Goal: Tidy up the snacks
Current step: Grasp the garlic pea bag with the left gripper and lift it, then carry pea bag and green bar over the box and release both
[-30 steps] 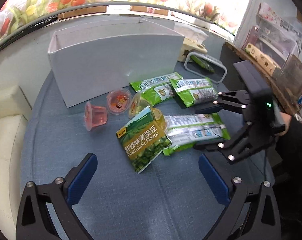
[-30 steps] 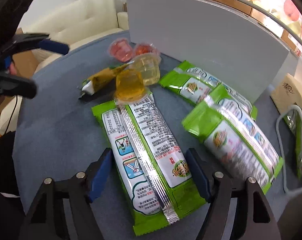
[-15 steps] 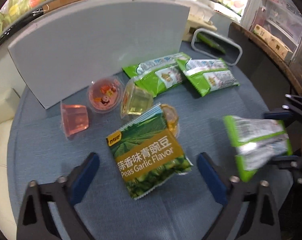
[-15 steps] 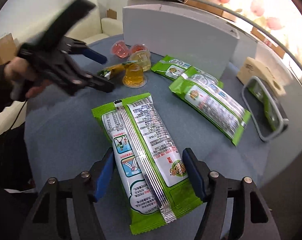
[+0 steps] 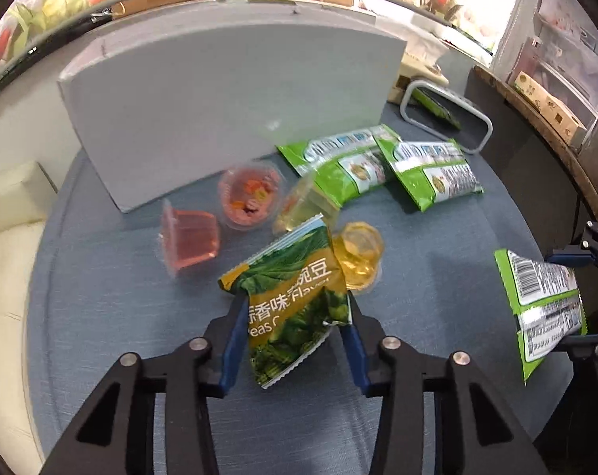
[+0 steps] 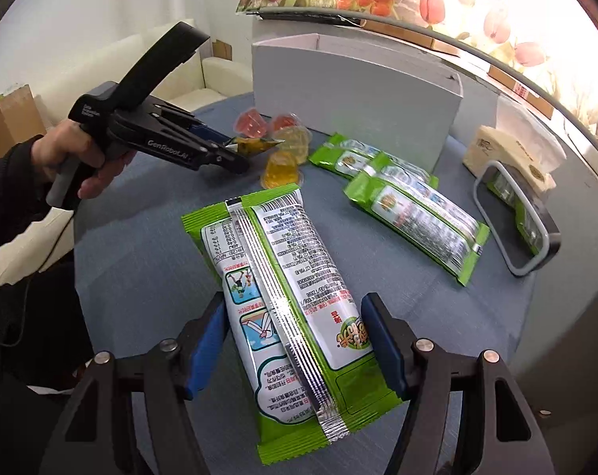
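Observation:
My left gripper [image 5: 295, 312] is shut on the green-and-yellow garlic peas packet [image 5: 291, 301], squeezed between the blue pads above the blue table; it also shows in the right wrist view [image 6: 255, 144]. My right gripper [image 6: 295, 340] is shut on a long green-and-white snack bag [image 6: 283, 301], held above the table; it shows at the right of the left wrist view [image 5: 544, 304]. Two more green bags [image 5: 378, 166] lie by the grey open box [image 5: 227, 111]. Pink jelly cups [image 5: 188, 237], a clear one and a yellow one [image 5: 358, 253] lie near the box.
A grey-rimmed container [image 6: 517, 217] holding a green packet lies at the table's right. A beige tissue box [image 6: 509, 154] stands behind it. A cream sofa [image 5: 6, 237] is on the left. Shelves [image 5: 552, 91] stand beyond the table at right.
My left gripper moved forward and closed on the peas packet, lifting and crumpling it. My right gripper rose higher and drew back with the long green bag.

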`<action>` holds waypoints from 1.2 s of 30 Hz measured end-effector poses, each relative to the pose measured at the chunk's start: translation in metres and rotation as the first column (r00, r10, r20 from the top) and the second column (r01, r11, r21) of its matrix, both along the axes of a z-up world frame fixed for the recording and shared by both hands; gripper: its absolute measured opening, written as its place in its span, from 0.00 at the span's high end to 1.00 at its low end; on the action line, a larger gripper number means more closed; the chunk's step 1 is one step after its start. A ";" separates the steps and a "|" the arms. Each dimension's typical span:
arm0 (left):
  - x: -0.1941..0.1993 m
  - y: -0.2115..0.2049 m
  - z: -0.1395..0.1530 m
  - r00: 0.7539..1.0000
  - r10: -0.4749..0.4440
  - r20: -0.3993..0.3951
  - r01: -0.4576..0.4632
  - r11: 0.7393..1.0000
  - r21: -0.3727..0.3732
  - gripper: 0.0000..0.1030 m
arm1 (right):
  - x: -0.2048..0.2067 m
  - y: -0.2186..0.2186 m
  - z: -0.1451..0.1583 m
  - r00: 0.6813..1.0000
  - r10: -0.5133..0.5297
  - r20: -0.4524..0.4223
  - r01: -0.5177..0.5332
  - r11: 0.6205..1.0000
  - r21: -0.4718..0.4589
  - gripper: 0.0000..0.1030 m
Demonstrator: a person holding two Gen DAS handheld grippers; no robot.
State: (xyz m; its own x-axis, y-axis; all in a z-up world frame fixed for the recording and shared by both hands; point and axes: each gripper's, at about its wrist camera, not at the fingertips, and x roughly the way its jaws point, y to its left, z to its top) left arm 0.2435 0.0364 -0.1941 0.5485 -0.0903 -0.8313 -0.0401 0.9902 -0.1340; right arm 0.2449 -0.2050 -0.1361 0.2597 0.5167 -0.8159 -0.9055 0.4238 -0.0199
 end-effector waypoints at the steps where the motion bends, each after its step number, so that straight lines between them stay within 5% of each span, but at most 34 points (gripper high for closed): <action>1: 0.000 0.001 0.001 1.000 -0.002 0.004 0.002 1.000 -0.003 0.57 | -0.001 0.002 0.001 1.000 0.000 0.005 0.000 1.000 -0.002 0.30; 15: -0.022 0.008 0.078 0.983 -0.034 0.182 0.037 0.999 -0.012 0.59 | 0.002 0.023 0.027 0.988 -0.109 0.111 0.113 0.993 -0.031 0.30; 21: -0.005 0.028 0.134 0.961 0.010 0.275 -0.006 1.000 -0.014 0.59 | 0.028 0.044 0.074 0.958 -0.235 0.164 0.231 0.972 0.042 0.30; 29: 0.037 0.057 0.192 0.914 0.122 0.386 -0.107 0.992 -0.060 0.59 | 0.093 0.080 0.131 0.852 -0.501 0.153 0.461 0.856 0.236 0.30; 36: 0.092 0.082 0.200 0.914 0.119 0.388 -0.115 0.993 -0.034 0.58 | 0.164 0.124 0.137 0.825 -0.555 0.108 0.520 0.819 0.242 0.30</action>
State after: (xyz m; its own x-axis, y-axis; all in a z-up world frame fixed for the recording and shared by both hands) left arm 0.3356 0.1189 0.0060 0.8352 -0.0132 -0.5498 -0.0981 0.9801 -0.1726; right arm 0.4085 -0.0810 0.0010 0.6648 0.3962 -0.6333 -0.5221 0.8528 -0.0145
